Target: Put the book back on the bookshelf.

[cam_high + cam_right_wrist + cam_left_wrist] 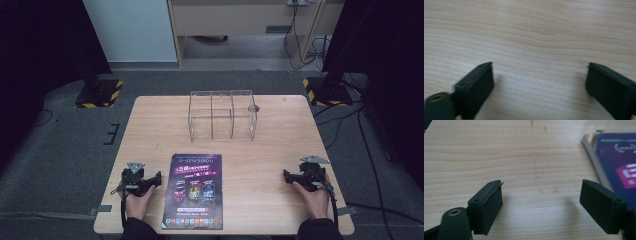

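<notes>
Beside the glossy flat magazine (193, 191), left tool (159, 179) gapes.

The left hand-held gripper (541, 202) has its two black jaws set wide apart, with nothing between them but bare wood. They rise from the bottom edge, one at lower left and one at lower right, low over the pale, grained worktop (519, 157). A brass-coloured hole shows in the black part at the lower left corner. At the right lies a purple booklet (617, 157) with a pink patch; the right jaw overlaps its near edge.
</notes>
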Motion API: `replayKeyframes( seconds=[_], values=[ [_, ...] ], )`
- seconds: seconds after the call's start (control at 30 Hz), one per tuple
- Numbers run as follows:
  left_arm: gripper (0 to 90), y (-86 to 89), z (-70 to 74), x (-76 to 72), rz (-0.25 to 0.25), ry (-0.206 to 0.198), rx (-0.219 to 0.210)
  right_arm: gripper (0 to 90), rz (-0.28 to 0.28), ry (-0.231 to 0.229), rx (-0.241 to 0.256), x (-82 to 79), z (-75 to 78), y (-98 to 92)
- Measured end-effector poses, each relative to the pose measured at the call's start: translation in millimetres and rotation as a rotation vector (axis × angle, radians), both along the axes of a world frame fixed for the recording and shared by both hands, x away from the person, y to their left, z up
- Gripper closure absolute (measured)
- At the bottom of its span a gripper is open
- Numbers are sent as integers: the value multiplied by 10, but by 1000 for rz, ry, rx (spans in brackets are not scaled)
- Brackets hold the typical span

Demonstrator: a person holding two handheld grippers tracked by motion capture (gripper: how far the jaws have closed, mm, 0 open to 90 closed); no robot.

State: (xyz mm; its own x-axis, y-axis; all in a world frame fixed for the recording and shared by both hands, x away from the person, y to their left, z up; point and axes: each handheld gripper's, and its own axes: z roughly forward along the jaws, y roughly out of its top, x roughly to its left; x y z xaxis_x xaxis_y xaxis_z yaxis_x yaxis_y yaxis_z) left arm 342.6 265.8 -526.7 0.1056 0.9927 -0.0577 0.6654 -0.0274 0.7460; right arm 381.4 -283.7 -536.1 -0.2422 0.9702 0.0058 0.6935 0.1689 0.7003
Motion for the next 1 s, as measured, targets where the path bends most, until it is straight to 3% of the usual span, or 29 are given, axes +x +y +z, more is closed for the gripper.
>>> replayKeyframes(
  seconds=[0.13, 0.3, 0.43, 0.57, 1.0],
  values=[
    [265, -88, 82, -74, -63, -46, -36, 109, 6, -19, 5, -81, 83, 48],
    [312, -179, 116, -120, -105, -53, -57, 108, 11, -54, 16, -174, 162, 135],
    [323, -260, 127, -140, -138, -43, -99, 97, 37, -96, 37, -264, 268, 243],
    [334, -287, 121, -143, -143, -37, -101, 94, 55, -128, 66, -307, 345, 342],
    [378, -398, 48, -132, -166, 5, -126, 104, 151, -145, 116, -354, 434, 727]
  ],
)
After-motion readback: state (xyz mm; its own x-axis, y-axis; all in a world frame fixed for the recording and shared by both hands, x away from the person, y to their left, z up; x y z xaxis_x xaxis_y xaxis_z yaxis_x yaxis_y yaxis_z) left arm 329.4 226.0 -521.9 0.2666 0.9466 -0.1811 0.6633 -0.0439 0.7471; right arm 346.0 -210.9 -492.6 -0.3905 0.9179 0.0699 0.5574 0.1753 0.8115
